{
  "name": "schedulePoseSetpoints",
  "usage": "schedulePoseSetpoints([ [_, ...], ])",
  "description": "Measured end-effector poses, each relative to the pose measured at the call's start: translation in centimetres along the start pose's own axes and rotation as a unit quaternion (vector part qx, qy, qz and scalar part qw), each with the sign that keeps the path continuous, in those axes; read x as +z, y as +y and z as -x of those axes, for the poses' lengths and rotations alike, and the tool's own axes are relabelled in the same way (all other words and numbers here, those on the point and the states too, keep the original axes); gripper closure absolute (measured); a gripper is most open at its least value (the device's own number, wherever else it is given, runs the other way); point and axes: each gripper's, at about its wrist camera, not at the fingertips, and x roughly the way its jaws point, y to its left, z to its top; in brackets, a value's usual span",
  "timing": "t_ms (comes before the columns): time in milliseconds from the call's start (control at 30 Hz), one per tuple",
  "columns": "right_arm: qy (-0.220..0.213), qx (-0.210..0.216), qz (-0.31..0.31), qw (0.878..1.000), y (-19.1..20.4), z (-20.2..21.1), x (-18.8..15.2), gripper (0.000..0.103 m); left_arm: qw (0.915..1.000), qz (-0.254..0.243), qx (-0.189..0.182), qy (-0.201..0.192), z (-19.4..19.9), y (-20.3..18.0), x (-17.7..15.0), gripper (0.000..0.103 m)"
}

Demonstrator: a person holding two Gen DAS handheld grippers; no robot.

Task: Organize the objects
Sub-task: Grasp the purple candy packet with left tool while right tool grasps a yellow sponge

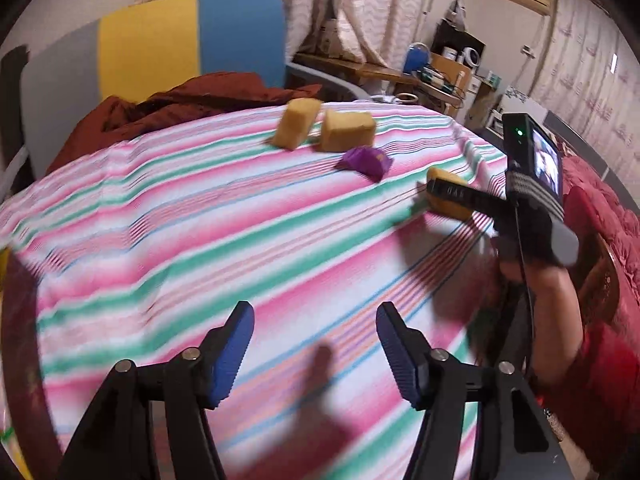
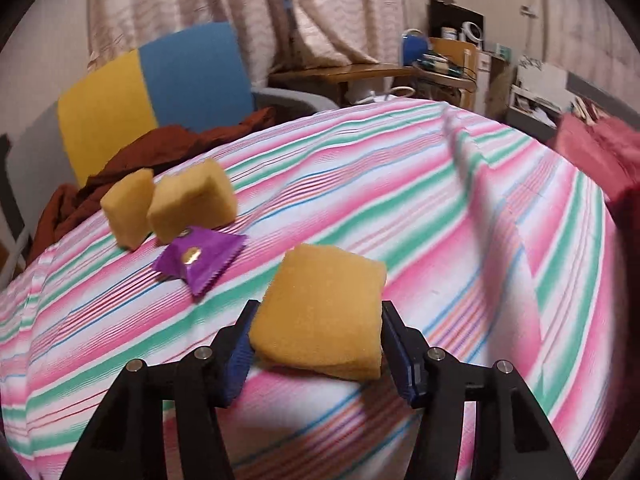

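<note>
Three yellow sponges and a purple snack packet (image 2: pixel 200 259) lie on a striped tablecloth (image 2: pixel 400 208). My right gripper (image 2: pixel 318 334) is shut on the nearest flat sponge (image 2: pixel 322 312), its blue pads touching both sides. Two sponge blocks (image 2: pixel 127 208) (image 2: pixel 193 203) stand side by side behind the packet. In the left wrist view the blocks (image 1: pixel 297 122) (image 1: pixel 347 130) and packet (image 1: pixel 365 162) are far ahead, and the right gripper (image 1: pixel 444 196) holds its sponge (image 1: pixel 450 200) at right. My left gripper (image 1: pixel 316 322) is open and empty over the cloth.
A dark red cloth (image 1: pixel 180 104) lies heaped at the table's far edge before a yellow and blue chair (image 1: pixel 192 44). A cluttered wooden desk (image 2: pixel 400 72) stands behind. Red bedding (image 1: pixel 600 220) is at right.
</note>
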Motion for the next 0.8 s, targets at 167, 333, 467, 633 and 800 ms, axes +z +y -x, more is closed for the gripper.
schedulePoseSetpoints([
  [167,-0.010,-0.007,-0.009,1.000,-0.2,-0.2,-0.1,0.044,0.9993,-0.031,-0.022,0.001,-4.1,-2.3,4.3,0.037],
  [333,-0.008,-0.008,-0.012,1.000,-0.4,-0.7,-0.1,0.043,0.9987,-0.043,-0.029,0.002,-8.2,-3.4,8.7,0.037],
  [467,-0.008,-0.010,-0.013,1.000,-0.3,-0.7,-0.3,0.042,0.9982,-0.050,-0.034,-0.008,-10.9,-4.1,11.4,0.035],
  [633,-0.011,-0.017,-0.009,1.000,-0.1,-0.7,-0.4,0.042,0.9971,-0.071,-0.026,0.009,-14.7,-4.8,12.8,0.035],
  [800,-0.013,-0.018,-0.009,1.000,-0.1,-0.8,-0.4,0.042,0.9951,-0.094,-0.030,0.006,-16.3,-5.8,13.4,0.035],
])
